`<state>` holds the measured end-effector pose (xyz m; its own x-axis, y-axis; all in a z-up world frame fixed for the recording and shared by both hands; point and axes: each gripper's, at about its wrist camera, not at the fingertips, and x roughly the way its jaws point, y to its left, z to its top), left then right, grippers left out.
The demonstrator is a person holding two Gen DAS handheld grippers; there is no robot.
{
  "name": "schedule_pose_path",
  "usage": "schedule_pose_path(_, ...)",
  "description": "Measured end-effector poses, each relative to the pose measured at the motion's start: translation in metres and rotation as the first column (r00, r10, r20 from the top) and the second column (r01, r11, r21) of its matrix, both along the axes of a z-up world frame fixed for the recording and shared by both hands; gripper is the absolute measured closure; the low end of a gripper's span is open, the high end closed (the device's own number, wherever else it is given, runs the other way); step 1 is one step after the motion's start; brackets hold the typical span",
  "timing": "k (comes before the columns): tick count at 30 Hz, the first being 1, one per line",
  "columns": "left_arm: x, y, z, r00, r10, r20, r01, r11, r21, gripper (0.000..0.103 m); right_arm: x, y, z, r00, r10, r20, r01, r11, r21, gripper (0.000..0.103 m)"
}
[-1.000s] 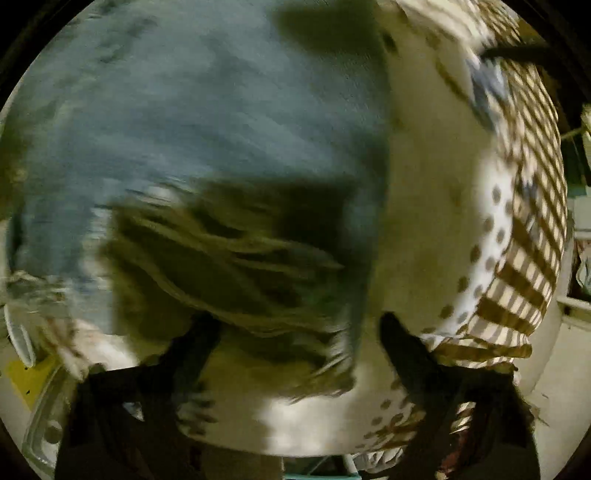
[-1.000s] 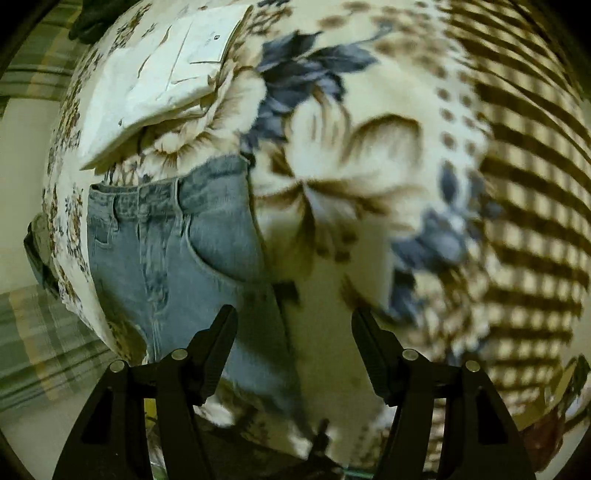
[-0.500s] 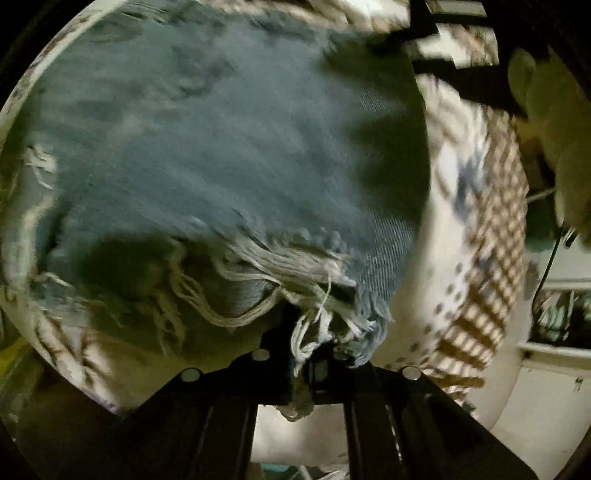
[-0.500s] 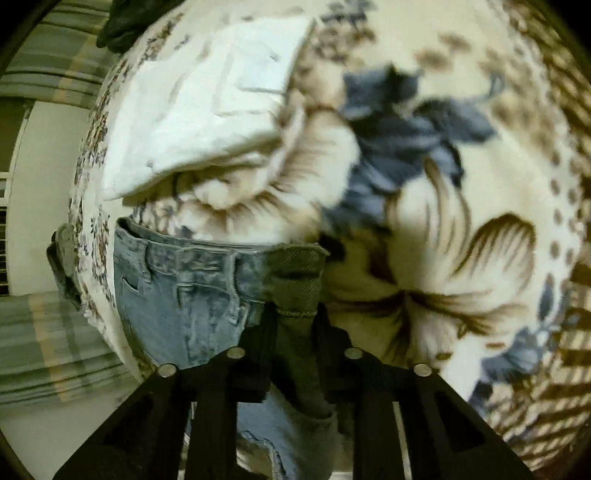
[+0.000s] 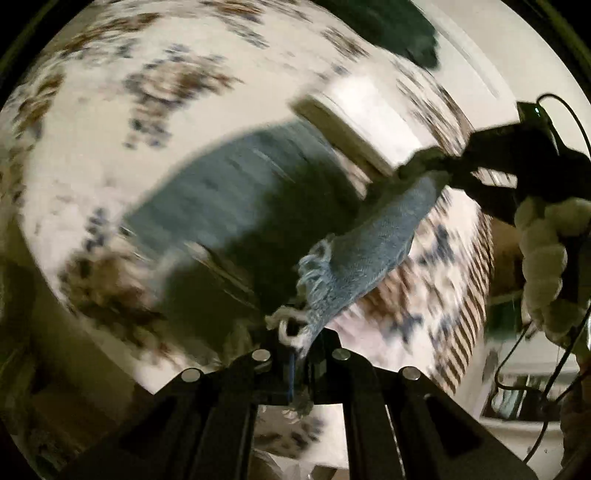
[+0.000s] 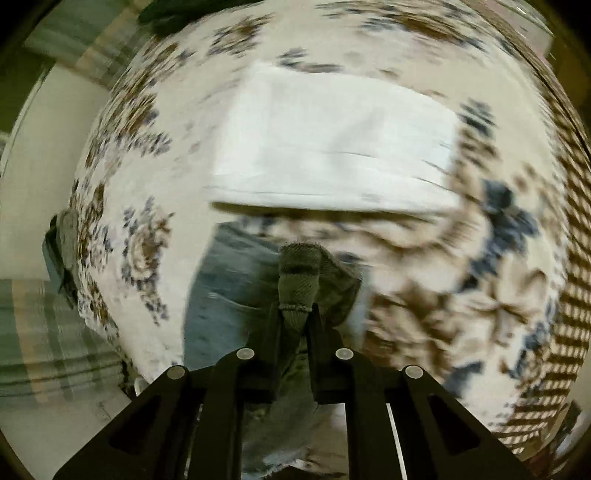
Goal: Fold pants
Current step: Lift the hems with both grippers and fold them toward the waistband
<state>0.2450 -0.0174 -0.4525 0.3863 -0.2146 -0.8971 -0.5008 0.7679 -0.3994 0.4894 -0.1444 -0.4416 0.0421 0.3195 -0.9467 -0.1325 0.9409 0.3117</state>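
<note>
The pants are light-blue denim with a frayed hem (image 5: 373, 258). My left gripper (image 5: 297, 345) is shut on the frayed hem and holds it off the bed. My right gripper (image 6: 295, 321) is shut on the waistband (image 6: 297, 280), which bunches up between its fingers. In the left wrist view the right gripper (image 5: 454, 177) shows at upper right, with the denim stretched in the air between the two grippers. The rest of the pants (image 5: 229, 192) lies blurred on the bedspread below.
A floral cream, brown and blue bedspread (image 6: 147, 147) covers the bed. A folded white garment (image 6: 332, 147) lies on it just beyond the waistband, also in the left wrist view (image 5: 365, 122). A dark garment (image 5: 399, 33) lies at the bed's far edge. Striped bedding (image 6: 44, 332) is at left.
Both grippers closed on the pants, left on the frayed hem, right on the waistband, and have since lifted the edge off the bed. The views have swung, with motion blur.
</note>
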Motion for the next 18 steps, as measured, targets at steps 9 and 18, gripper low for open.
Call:
schedule_pose_path(9, -0.003, 0.128, -0.041, 0.987, 0.159, -0.025, -0.159, 0.987, 0.024, 0.101, 0.017, 0.168, -0.036, 0.99, 0.142, 0.019, -0.139, 0.982, -0.124, 0.091)
schedule_pose_path(18, -0.016, 0.168, -0.095, 0.953, 0.281, -0.111, -0.287, 0.957, -0.042, 0.093, 0.025, 0.219, -0.092, 0.973, 0.226, -0.055, -0.232, 0.953, -0.194, 0.083)
